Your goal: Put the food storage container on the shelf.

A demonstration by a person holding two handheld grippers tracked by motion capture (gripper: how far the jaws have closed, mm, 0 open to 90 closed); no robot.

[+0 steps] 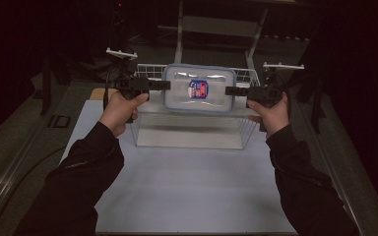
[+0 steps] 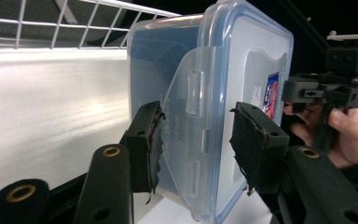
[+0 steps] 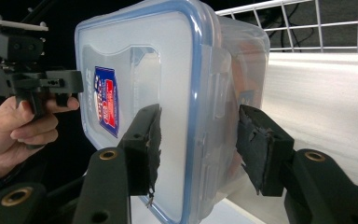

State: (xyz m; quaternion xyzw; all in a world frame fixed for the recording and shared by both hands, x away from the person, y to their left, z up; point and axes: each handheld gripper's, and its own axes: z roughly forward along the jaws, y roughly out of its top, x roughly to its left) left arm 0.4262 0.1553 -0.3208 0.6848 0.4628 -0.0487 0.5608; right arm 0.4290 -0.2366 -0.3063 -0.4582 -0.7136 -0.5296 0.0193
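A clear plastic container [image 1: 199,88] with a blue-rimmed lid and a red and blue label hangs over the white wire basket [image 1: 148,72], lid tilted toward me. My left gripper [image 1: 165,84] holds its left end and my right gripper [image 1: 229,90] its right end. In the left gripper view the jaws [image 2: 196,140] straddle the container's [image 2: 205,84] latch end, one pad on the base side, one on the lid side. The right gripper view shows the same grip [image 3: 198,140] on the other end of the container [image 3: 168,70].
The basket stands at the far end of a white table mat [image 1: 187,187] and has a pale liner [image 2: 51,102] inside. Dark floor and a metal frame [image 1: 216,24] lie beyond. Each gripper view shows the other hand [image 2: 349,135] [image 3: 14,135] past the container.
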